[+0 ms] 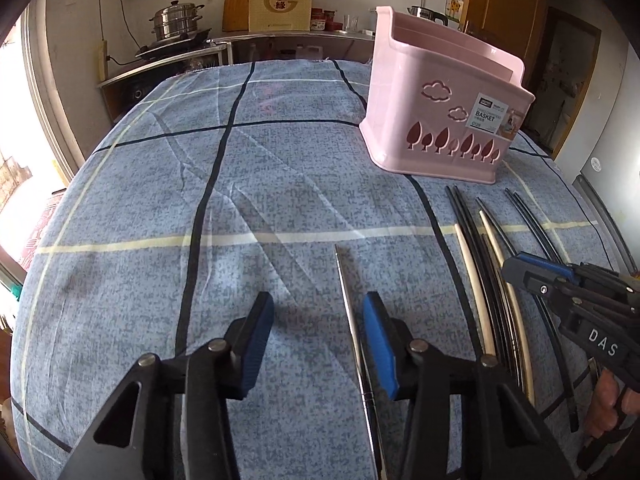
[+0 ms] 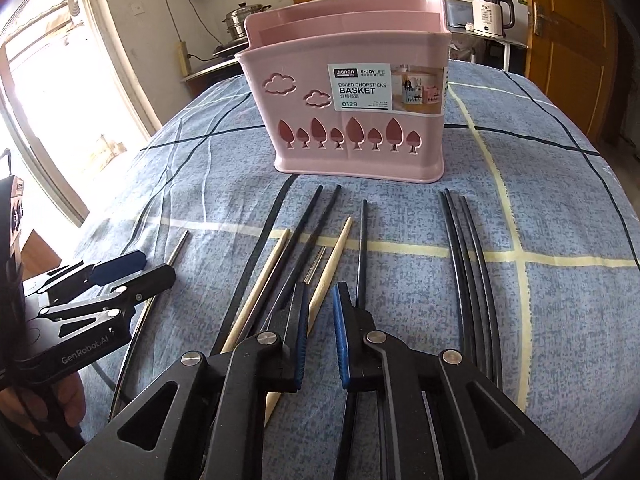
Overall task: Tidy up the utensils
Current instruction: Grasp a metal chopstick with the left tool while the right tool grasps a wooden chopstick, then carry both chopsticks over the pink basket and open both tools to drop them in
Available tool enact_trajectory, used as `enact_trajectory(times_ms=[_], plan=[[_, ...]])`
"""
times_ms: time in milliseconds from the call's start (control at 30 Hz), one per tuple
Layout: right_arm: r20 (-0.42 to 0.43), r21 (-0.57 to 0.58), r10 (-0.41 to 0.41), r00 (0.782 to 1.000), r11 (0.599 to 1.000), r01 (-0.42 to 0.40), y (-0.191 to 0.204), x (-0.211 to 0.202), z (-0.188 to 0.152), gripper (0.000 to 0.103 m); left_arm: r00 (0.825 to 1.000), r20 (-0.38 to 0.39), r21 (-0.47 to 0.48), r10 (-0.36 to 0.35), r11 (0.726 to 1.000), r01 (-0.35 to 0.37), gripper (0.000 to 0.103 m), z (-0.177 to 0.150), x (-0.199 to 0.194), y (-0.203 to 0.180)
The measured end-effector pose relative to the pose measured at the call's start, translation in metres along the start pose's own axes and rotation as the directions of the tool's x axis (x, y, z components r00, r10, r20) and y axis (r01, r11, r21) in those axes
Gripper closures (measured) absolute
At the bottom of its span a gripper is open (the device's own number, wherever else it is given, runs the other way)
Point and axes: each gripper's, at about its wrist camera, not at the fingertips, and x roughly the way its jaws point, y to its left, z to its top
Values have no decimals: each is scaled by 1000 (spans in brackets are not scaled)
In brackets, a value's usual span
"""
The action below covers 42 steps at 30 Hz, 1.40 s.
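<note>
Both grippers, left [image 1: 318,344] half-open over a metal chopstick [image 1: 347,292] and right [image 2: 320,328] nearly closed around a wooden chopstick [image 2: 330,270], neither clearly pinching, should squeeze squarely mid-shaft before lifting toward the pink basket [image 2: 352,148] standing behind

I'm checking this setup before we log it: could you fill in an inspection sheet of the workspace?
Surface: blue speckled checked cloth, creased, covers the table.
Job's things: pink plastic divided chopsticks basket upright, nothing seen inside; black chopsticks, pale wooden chopsticks and a thin metal chopstick lie flat before it.
Clutter: nothing seen on the cloth.
Grippers: left gripper open astride the metal chopstick, its right pad close beside it; right gripper open, narrow gap, over a wooden chopstick.
Cables: a cord plugged into a wall strip.
Surroundings: steel steamer pot, white electric kettle, wooden door.
</note>
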Motion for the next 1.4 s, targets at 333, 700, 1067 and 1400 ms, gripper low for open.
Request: enact_trajectory(times_ms=[333,700,1067,1400], plan=[[-29,3,-50,998,999,50,0,13,16,90,1000,7,69,23,997,-23,71,12,6,-11],[-56,-3,-56,997,998,56,-7,22,33,97,1000,-16,65,-27,998,27,98,21,7,-17],[42,10,40,998,999,-40,-11,-22,38,97,989,25,36,-149,988,148,98,37,-22,-8],[170,-33,97,981,995,-92,-1,-75,52,97,969,135,70,-208,977,200,98,62,-80,-9]])
